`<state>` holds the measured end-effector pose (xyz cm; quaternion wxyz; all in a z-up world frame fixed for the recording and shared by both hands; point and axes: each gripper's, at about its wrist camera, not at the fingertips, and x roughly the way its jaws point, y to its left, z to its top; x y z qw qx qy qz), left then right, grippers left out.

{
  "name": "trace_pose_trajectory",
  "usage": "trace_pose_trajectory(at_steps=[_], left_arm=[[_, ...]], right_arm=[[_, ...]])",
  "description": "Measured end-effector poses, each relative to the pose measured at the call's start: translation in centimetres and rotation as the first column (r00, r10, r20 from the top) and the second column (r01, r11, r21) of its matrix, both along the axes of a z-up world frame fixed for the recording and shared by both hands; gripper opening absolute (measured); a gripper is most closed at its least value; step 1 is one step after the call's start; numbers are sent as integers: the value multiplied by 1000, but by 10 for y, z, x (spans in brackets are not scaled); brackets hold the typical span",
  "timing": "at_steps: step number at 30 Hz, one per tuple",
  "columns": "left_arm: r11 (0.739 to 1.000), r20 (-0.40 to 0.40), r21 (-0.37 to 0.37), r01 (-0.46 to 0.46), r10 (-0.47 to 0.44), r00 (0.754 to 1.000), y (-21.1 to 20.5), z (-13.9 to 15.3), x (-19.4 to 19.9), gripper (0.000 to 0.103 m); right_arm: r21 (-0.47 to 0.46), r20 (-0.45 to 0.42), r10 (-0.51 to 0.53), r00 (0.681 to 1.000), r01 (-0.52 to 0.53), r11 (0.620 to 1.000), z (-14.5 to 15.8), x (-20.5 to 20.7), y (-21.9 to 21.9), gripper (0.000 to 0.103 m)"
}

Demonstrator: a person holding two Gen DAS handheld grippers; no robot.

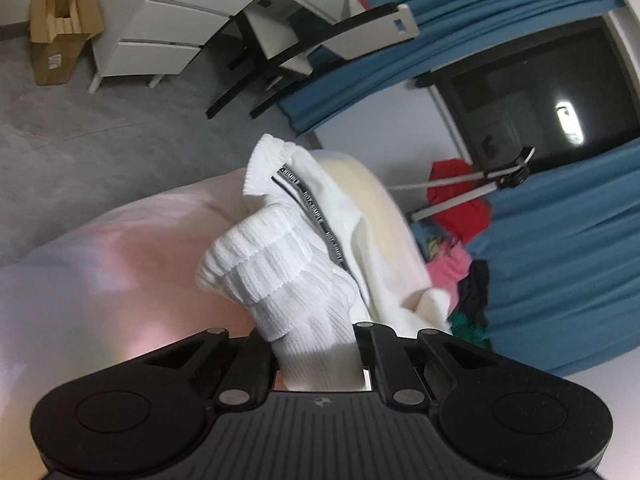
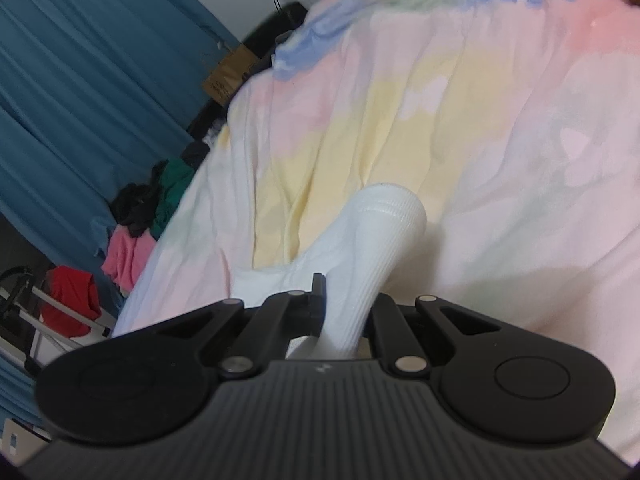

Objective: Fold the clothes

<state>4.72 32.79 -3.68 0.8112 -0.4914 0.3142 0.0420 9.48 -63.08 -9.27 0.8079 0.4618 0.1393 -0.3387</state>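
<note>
Grippers in both your hands are clamped on one white knit garment (image 1: 296,264) — left gripper (image 1: 318,354) on a ribbed cuff, right gripper (image 2: 346,320) on another ribbed end — holding it above the pastel bedspread (image 2: 460,120), likely to spread it for folding.
</note>
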Motion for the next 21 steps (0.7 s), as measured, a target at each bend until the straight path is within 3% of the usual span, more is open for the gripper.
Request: trace_pose_trajectory(at_steps=[2, 3, 5, 10, 15, 16, 17, 18, 19, 20, 21], left_arm=[[1000, -26, 12, 11, -11, 1000, 8, -7, -11, 10], [1000, -39, 20, 15, -14, 999, 14, -11, -19, 10], [999, -72, 38, 21, -18, 997, 21, -23, -26, 10], [991, -162, 124, 51, -30, 986, 5, -54, -26, 14], [967, -166, 242, 79, -39, 985, -4, -44, -36, 36], [960, -170, 269, 83, -38, 985, -6, -39, -37, 44], [951, -173, 296, 87, -37, 984, -8, -34, -39, 65], [937, -176, 341, 81, -21, 984, -13, -27, -40, 86], [919, -178, 386, 75, -6, 984, -17, -19, -42, 92], [892, -166, 447, 64, 12, 986, -23, -9, -46, 96], [874, -155, 483, 59, 19, 988, -27, -3, -48, 98]], right_arm=[[-8, 64, -29, 998, 30, 1000, 9, -2, -14, 5], [-32, 52, -42, 998, 44, 999, 12, 0, -22, 5], [-91, -36, -68, 997, 65, 994, 12, 10, -37, 5], [56, -237, -44, 971, 59, 997, -27, 21, -63, 5], [69, -264, -29, 964, 49, 996, -42, 36, -82, 9], [71, -264, -35, 964, 56, 996, -43, 36, -78, 10], [68, -266, -37, 963, 57, 996, -43, 38, -75, 12], [56, -265, -39, 963, 56, 997, -40, 38, -68, 21], [32, -260, -45, 964, 55, 998, -35, 40, -66, 32], [1, -244, -51, 968, 53, 999, -28, 43, -65, 55], [-35, -227, -55, 972, 48, 998, -20, 44, -63, 66]])
